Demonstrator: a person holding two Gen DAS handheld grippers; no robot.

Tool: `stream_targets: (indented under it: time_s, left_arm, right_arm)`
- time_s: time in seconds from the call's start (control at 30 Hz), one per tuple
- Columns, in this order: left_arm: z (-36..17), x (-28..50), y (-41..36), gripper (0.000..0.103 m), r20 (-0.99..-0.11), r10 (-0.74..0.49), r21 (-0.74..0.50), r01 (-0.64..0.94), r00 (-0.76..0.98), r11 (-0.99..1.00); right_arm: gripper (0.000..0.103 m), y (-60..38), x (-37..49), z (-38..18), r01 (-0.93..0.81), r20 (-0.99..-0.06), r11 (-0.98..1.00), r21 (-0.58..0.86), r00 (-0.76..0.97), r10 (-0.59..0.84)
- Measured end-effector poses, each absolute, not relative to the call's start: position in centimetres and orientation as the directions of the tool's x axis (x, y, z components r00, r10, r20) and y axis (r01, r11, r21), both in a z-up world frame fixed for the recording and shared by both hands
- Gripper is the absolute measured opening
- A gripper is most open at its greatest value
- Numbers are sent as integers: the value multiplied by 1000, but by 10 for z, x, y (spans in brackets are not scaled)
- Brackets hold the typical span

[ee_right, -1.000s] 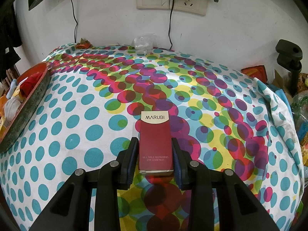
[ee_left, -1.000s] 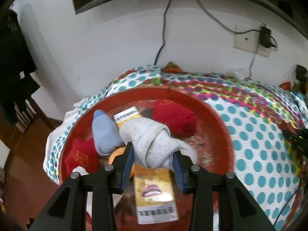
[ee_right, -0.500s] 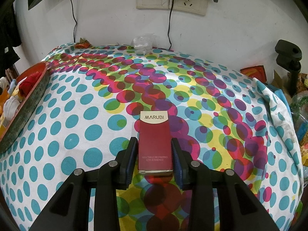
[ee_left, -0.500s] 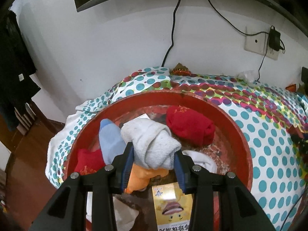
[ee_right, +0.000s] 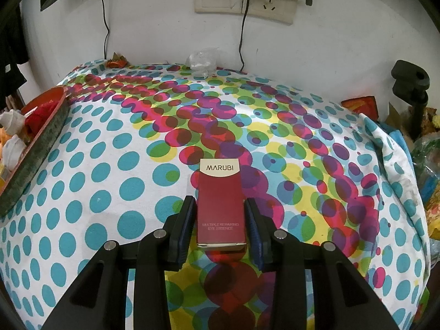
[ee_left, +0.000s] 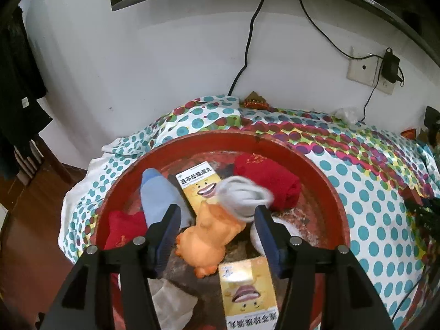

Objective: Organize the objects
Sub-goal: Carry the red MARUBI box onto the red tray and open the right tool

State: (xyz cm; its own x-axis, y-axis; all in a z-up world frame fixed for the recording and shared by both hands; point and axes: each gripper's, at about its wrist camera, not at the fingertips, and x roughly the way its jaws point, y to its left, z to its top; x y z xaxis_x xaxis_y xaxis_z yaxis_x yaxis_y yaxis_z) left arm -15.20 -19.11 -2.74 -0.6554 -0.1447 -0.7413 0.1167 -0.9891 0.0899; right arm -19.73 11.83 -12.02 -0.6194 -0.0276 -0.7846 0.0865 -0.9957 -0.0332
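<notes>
Release is the step in hand: the left gripper (ee_left: 217, 227), jaws just opened wide, lets a grey sock roll (ee_left: 242, 199) drop into the red basin (ee_left: 324, 187) at its 12 o'clock, while the MARUBI box (ee_right: 221, 206) sits between the right gripper's (ee_right: 220, 228) narrow jaws, to be carried to the basin at 9 o'clock next.

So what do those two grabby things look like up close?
They match. The left tool and the right tool each have two black angular plastic arms, round silver bolts along the top, and ribbed dark blue pads on the inner faces. No cables or markings show.

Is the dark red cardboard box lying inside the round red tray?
No, the dark red cardboard box lies on the dotted cloth.
</notes>
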Motion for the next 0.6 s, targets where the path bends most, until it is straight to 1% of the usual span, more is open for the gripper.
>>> stream_targets:
  time_s: [0.13, 0.27, 0.37, 0.43, 0.6]
  left_arm:
    - [-27, -134, -196, 57, -736, -184, 103, 161, -652, -982]
    - [-26, -114, -198, 57, -737, -178, 71, 187, -652, -980]
    - [-27, -99, -197, 57, -734, -187, 77, 194, -653, -978]
    - [-29, -92, -196, 57, -739, -186, 74, 195, -647, -978]
    - [-35, -82, -188, 57, -737, -172, 87, 161, -653, -983]
  right_arm:
    - [34, 121, -198, -121, 86, -784, -996, -37, -620, -24]
    - [34, 118, -198, -121, 84, -785, -996, -33, -620, -26]
    - [34, 116, -196, -120, 85, -785, -996, -26, -619, -33]
    - [28, 113, -197, -120, 94, -785, -995, -20, -618, -43]
    - [27, 111, -194, -119, 90, -782, -994, -55, -623, -13]
